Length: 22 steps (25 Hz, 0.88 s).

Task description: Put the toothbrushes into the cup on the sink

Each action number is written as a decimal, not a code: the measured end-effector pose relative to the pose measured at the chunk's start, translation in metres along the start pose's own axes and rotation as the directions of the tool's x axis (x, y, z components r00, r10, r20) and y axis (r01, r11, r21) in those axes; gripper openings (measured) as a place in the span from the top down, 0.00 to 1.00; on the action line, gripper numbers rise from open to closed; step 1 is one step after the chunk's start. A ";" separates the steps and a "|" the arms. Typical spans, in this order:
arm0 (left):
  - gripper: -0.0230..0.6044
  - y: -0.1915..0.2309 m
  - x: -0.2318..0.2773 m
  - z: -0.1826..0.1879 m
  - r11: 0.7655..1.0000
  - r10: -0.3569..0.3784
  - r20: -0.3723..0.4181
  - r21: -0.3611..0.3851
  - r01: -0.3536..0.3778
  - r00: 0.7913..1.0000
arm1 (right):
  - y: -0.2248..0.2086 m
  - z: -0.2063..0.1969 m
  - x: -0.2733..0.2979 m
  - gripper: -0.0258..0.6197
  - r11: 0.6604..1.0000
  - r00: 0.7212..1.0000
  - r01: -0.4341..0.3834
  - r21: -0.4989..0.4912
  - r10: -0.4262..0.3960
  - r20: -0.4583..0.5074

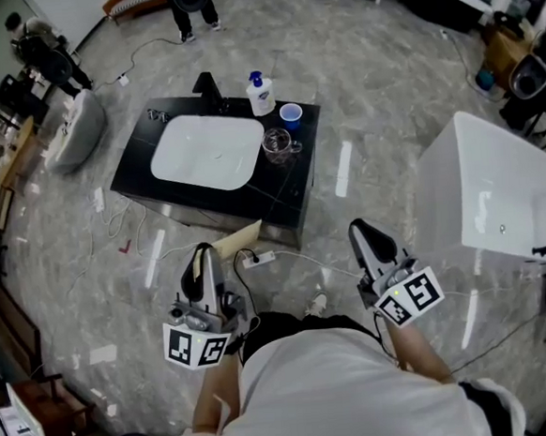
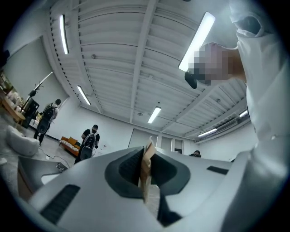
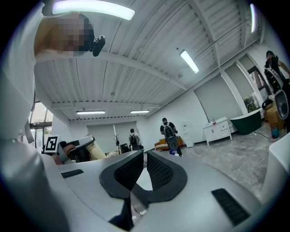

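Hovering over grey marble floor [image 1: 385,91]: left claw [image 2: 147,156] pinching cardboard [image 2: 146,174], right claw [image 3: 145,157] pressed together

Sink and cups ahead of you on the black counter [image 1: 285,197].
The white sink [image 1: 207,152] lies sunk in the counter top. Right of the sink stand a blue cup [image 1: 290,115], upright and open, and just beside it a clear glass mug [image 1: 278,144]. Your left gripper [image 1: 202,257] clamps a flat tan piece [image 2: 146,174], kind unclear.
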<state>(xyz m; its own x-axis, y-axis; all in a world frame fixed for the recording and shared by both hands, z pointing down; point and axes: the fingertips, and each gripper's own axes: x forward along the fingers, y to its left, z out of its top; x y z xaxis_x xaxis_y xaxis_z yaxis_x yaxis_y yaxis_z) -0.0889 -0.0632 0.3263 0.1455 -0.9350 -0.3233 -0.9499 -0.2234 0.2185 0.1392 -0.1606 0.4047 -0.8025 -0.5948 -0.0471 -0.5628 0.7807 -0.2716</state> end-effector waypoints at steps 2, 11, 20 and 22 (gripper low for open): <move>0.93 0.001 -0.003 0.002 0.999 0.030 -0.004 0.016 -0.030 1.000 | -0.001 0.001 0.004 0.88 1.000 1.000 -0.023 0.007 0.023 -0.003; 0.93 -0.002 0.009 -0.009 0.999 0.036 -0.015 0.005 -0.036 0.999 | -0.010 0.000 -0.003 0.88 1.000 1.000 -0.020 0.012 0.020 -0.017; 0.93 0.015 0.037 -0.026 0.999 -0.025 -0.028 -0.049 0.024 0.999 | -0.018 0.000 0.005 0.88 0.999 0.999 0.047 -0.005 -0.047 -0.009; 0.93 0.027 0.044 -0.031 0.997 -0.029 -0.026 -0.068 0.027 0.999 | -0.020 0.001 0.013 0.88 0.998 0.998 0.064 -0.014 -0.064 -0.004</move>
<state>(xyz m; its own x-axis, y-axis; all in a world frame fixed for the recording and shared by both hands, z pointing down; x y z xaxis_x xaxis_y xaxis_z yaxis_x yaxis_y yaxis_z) -0.0997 -0.1188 0.3466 0.1801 -0.9350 -0.3056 -0.9244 -0.2671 0.2722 0.1403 -0.1836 0.4083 -0.7655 -0.6429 -0.0253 -0.6159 0.7435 -0.2605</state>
